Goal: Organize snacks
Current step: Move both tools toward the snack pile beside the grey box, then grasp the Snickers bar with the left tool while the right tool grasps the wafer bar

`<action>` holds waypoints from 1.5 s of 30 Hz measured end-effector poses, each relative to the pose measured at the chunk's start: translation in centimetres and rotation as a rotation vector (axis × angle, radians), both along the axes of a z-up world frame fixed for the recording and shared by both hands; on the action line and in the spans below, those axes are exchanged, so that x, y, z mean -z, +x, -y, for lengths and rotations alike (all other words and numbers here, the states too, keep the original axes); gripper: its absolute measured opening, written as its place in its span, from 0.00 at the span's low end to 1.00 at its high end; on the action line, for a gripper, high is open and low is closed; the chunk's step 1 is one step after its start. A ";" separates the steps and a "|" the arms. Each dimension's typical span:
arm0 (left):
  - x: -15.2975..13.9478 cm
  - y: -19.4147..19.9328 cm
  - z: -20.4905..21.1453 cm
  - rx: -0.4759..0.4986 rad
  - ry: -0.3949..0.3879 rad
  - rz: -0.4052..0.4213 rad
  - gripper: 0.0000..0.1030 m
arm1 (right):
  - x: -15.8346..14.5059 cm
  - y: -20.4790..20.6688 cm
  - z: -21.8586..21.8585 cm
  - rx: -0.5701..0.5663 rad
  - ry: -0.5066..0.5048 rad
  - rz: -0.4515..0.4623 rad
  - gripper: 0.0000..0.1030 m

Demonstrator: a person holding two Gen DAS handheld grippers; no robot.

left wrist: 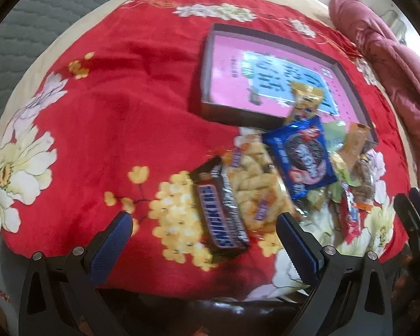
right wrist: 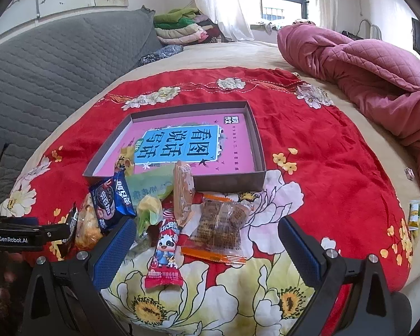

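A pile of snacks lies on a red flowered blanket (right wrist: 336, 145) in front of a shallow brown box (right wrist: 229, 183) with a pink book inside. In the left wrist view my left gripper (left wrist: 204, 224) is open, hovering over a Snickers bar (left wrist: 219, 218) beside a bag of puffed snacks (left wrist: 254, 184) and a blue Oreo pack (left wrist: 302, 156). In the right wrist view my right gripper (right wrist: 207, 233) is open above a red panda-print stick pack (right wrist: 165, 252) and an orange-edged clear packet (right wrist: 218, 226). A yellow pack (right wrist: 126, 159) leans over the box's near corner.
A rumpled pink quilt (right wrist: 364, 72) lies at the right of the bed, a grey quilted headboard (right wrist: 42, 78) on the left. Small green-and-yellow packets (right wrist: 417, 212) sit at the blanket's right edge. The left gripper (right wrist: 22, 236) shows at the left of the right wrist view.
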State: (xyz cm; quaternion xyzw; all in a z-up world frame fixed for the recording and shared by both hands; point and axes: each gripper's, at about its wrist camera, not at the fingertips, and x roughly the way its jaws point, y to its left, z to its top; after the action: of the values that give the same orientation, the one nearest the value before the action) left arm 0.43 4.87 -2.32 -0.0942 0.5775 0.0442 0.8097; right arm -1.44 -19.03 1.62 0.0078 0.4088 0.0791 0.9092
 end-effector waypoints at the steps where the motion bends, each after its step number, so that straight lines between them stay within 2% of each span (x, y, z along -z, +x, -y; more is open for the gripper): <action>1: 0.1 0.0 -0.4 -0.011 -0.011 -0.005 0.99 | 0.0 0.1 0.0 -0.001 0.004 0.002 0.99; 6: 1.3 0.0 -1.7 -0.045 -0.041 -0.036 0.99 | 0.3 0.7 -0.1 -0.002 0.010 0.000 0.99; 13: 2.7 0.2 -2.2 -0.048 -0.132 -0.044 0.99 | 0.8 1.7 -0.4 -0.013 0.009 0.009 0.99; 14: 2.9 0.3 -2.3 -0.047 -0.151 -0.047 0.98 | 0.9 1.9 -0.5 -0.015 0.008 0.005 0.99; 16: 3.5 0.5 -2.5 -0.045 -0.191 -0.055 0.91 | 1.2 2.4 -0.5 -0.013 0.004 -0.001 0.99; 19: 4.0 0.7 -2.5 -0.050 -0.205 -0.058 0.90 | 1.5 2.9 -0.8 -0.017 -0.006 0.000 0.96; 22: 3.8 0.9 -2.6 -0.050 -0.222 -0.038 0.80 | 1.9 3.7 -1.1 -0.019 -0.014 -0.005 0.89; 24: 3.7 1.0 -2.9 -0.056 -0.240 -0.025 0.68 | 2.2 4.2 -1.3 -0.026 -0.017 -0.006 0.82; 28: 4.0 1.2 -3.1 -0.068 -0.263 -0.024 0.66 | 2.9 5.3 -2.1 -0.050 -0.024 -0.015 0.69; 32: 3.9 1.2 -2.8 -0.057 -0.253 -0.020 0.64 | 3.7 6.1 -2.7 -0.068 -0.036 -0.025 0.59; 34: 4.2 1.3 -2.8 -0.061 -0.257 -0.025 0.64 | 4.1 6.5 -3.0 -0.077 -0.040 -0.033 0.50; 38: 4.5 1.2 -3.1 -0.071 -0.271 -0.027 0.64 | 4.7 6.9 -3.5 -0.095 -0.045 -0.040 0.45; 43: 4.7 1.0 -3.3 -0.083 -0.290 -0.016 0.63 | 5.0 7.2 -3.9 -0.122 -0.039 -0.036 0.32; 44: 4.6 1.0 -3.3 -0.079 -0.296 -0.011 0.58 | 5.1 7.2 -3.9 -0.128 -0.037 -0.034 0.30; 45: 4.5 1.0 -3.2 -0.071 -0.315 -0.002 0.47 | 5.1 7.2 -4.0 -0.133 -0.038 -0.031 0.26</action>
State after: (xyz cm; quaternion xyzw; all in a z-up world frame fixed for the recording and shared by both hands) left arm 1.46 8.09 -6.84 -0.2404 0.5743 -0.0184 0.7824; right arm 5.78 -15.00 -3.47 -0.0354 0.4241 0.1315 0.8953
